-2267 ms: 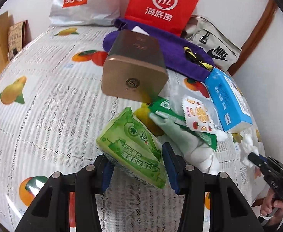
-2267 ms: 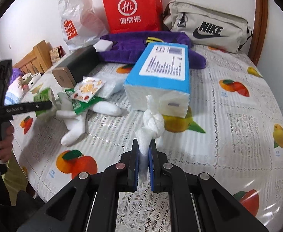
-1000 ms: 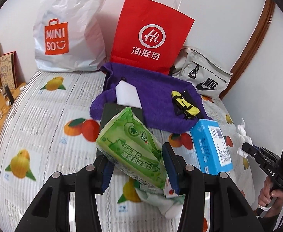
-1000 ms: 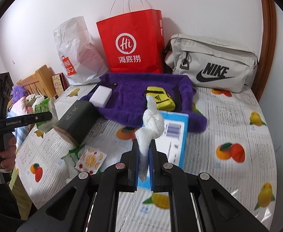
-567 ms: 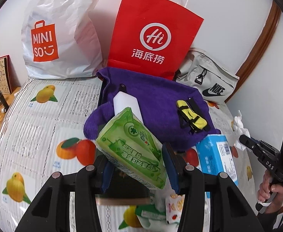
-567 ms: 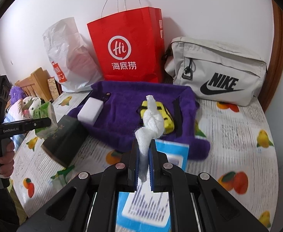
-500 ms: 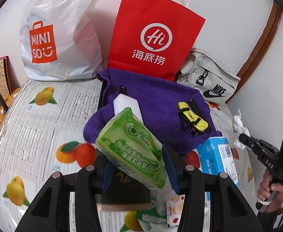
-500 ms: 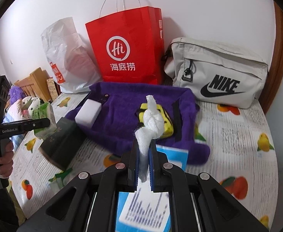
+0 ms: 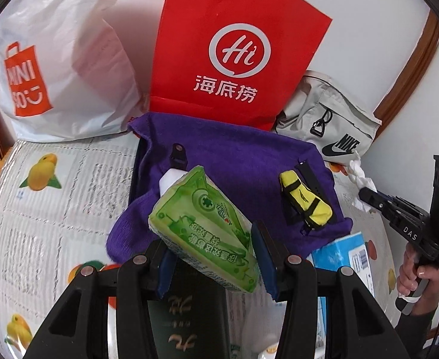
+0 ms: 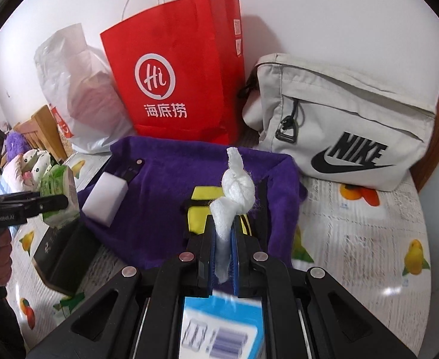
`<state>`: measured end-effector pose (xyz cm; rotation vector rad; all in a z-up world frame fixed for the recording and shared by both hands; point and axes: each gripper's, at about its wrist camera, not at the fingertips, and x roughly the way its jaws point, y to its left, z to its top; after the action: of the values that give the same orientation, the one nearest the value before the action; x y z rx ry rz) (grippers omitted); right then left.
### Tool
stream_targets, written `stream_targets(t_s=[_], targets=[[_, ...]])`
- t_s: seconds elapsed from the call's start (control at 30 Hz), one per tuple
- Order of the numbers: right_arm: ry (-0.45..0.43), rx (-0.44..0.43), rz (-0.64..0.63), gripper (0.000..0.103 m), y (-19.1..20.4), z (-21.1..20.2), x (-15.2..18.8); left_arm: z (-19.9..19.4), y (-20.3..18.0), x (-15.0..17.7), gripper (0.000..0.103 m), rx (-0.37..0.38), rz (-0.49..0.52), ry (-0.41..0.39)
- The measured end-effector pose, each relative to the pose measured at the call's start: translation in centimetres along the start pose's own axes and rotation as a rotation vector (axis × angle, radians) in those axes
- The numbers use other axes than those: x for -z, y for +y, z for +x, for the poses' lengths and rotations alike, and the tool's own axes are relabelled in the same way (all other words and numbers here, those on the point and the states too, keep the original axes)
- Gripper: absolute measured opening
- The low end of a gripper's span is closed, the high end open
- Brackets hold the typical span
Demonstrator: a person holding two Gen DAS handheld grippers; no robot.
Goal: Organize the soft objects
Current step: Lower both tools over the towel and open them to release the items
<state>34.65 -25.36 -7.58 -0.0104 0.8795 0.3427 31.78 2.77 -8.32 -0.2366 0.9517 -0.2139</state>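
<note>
My left gripper (image 9: 212, 252) is shut on a green tissue pack (image 9: 203, 233), held in the air above the near edge of a purple towel (image 9: 237, 164). My right gripper (image 10: 222, 251) is shut on a knotted white cloth (image 10: 234, 188) that sticks up over the same purple towel (image 10: 147, 209). A yellow and black pouch (image 9: 304, 203) and a white block (image 10: 105, 193) lie on the towel. In the right wrist view the left gripper (image 10: 48, 203) shows at the left with the green pack (image 10: 59, 191). In the left wrist view the right gripper (image 9: 369, 197) shows at the right with the white cloth (image 9: 358, 175).
A red paper bag (image 9: 234, 56), a white plastic bag (image 9: 60, 68) and a beige waist bag (image 10: 348, 131) stand along the wall behind the towel. A blue box (image 10: 219, 329) and a dark box (image 9: 186, 311) lie under the grippers on the fruit-print bedspread (image 9: 51, 197).
Both grippers have moved forward over the bed toward the bags at the wall, each keeping its hold. The towel and bags now look larger and nearer; the blue box has slid under the right gripper.
</note>
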Motion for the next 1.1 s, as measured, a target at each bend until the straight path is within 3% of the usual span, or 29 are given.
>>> stream_targets(t_s=[0.5, 0.83, 1.1], targets=[[0.116, 0.013, -0.002, 0.009, -1.3, 7.2, -1.5, 4.9, -1.1, -4.0, 0.046, -0.044, 0.034, 0.048], [0.153, 0.012, -0.007, 0.009, -1.9, 8.6, -1.3, 9.4, -2.4, -6.4, 0.047, -0.135, 0.105, 0.105], [0.163, -0.009, 0.004, 0.011, -2.1, 8.9, -1.1, 11.0, -2.8, -6.8, 0.052, -0.135, 0.109, 0.141]])
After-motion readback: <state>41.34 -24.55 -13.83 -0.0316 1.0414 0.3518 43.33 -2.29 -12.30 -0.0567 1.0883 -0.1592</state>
